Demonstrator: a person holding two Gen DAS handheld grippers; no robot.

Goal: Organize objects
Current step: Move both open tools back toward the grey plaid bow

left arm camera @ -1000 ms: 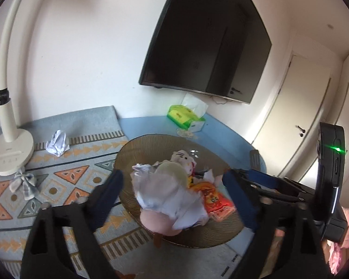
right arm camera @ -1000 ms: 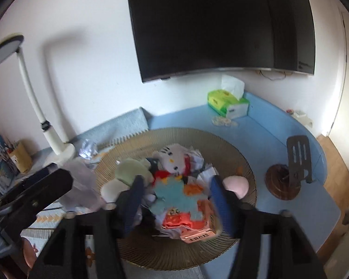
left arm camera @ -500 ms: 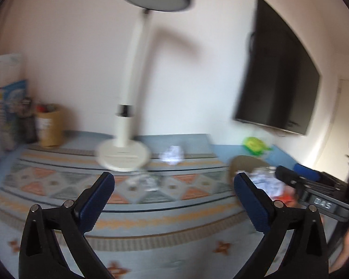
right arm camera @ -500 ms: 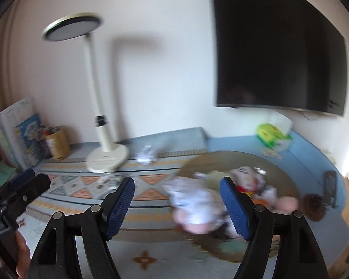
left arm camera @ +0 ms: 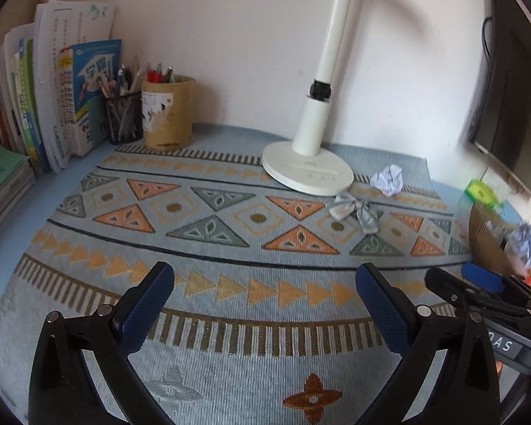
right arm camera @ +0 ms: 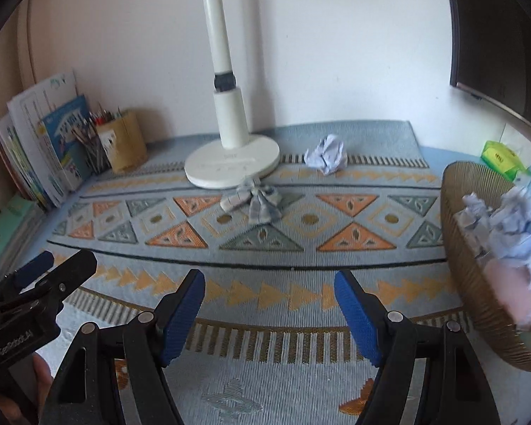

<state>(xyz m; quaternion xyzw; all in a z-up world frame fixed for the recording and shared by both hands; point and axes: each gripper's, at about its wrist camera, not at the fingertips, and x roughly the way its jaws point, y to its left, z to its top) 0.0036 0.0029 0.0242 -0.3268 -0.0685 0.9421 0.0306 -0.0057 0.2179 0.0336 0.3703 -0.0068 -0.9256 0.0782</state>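
Observation:
A crumpled white paper ball (left arm camera: 388, 179) (right arm camera: 326, 154) lies on the patterned mat right of the lamp base. A grey checked cloth bow (left arm camera: 354, 209) (right arm camera: 253, 198) lies in front of the lamp base. A woven bowl (right arm camera: 478, 276) (left arm camera: 486, 237) at the right holds crumpled paper, a pink thing and other items. My left gripper (left arm camera: 265, 306) is open and empty above the mat's near part. My right gripper (right arm camera: 269, 310) is open and empty, to the bowl's left. Each gripper shows at the edge of the other's view.
A white desk lamp (left arm camera: 308, 168) (right arm camera: 232, 161) stands at the back. Books (left arm camera: 46, 99), a mesh pen holder (left arm camera: 124, 118) and a cardboard pen cup (left arm camera: 168, 113) stand at the back left. A green tissue box (right arm camera: 501, 156) and a wall TV (left arm camera: 509, 81) are at the right.
Both grippers have swung left, away from the bowl, and now face the mat, lamp and books. Both stay open and empty.

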